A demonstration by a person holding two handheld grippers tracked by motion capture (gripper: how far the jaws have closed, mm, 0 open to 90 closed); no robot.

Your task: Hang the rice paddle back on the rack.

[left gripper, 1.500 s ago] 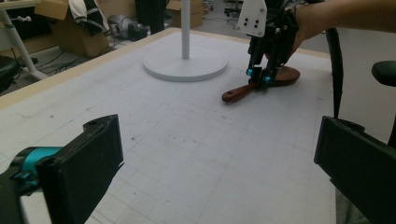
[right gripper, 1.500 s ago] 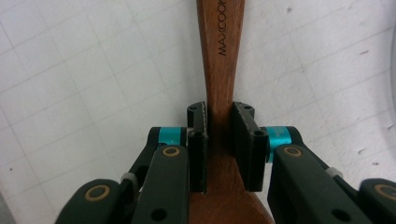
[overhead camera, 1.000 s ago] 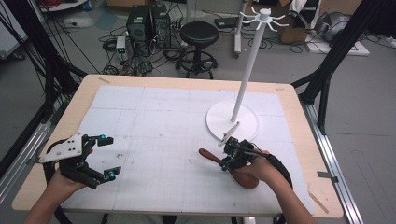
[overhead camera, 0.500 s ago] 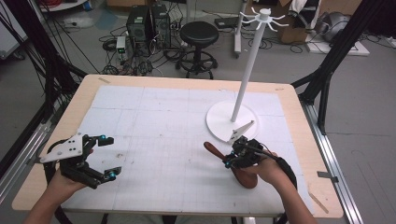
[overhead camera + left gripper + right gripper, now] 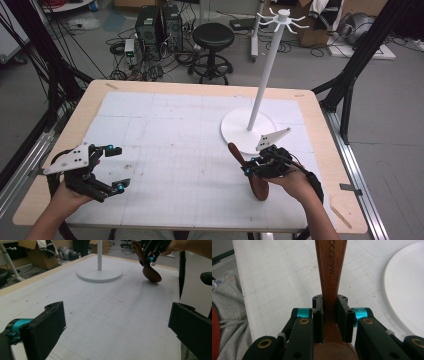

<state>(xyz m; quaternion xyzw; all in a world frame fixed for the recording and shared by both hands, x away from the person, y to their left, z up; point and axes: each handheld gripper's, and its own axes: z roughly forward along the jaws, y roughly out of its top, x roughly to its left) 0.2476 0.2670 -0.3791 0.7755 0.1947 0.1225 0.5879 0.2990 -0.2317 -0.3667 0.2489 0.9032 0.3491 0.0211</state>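
We are gripping the wooden spoon (image 5: 250,172) by its neck in our right claw (image 5: 254,165), clamped tight, at five o'clock on the desk (image 5: 165,125). Our left claw (image 5: 111,167) is idling wide open, empty. Next we are judging: lifting toward the rack (image 5: 267,60) at one o'clock.

Spoon (image 5: 252,175) before stand base (image 5: 240,131), right on table (image 5: 165,90).
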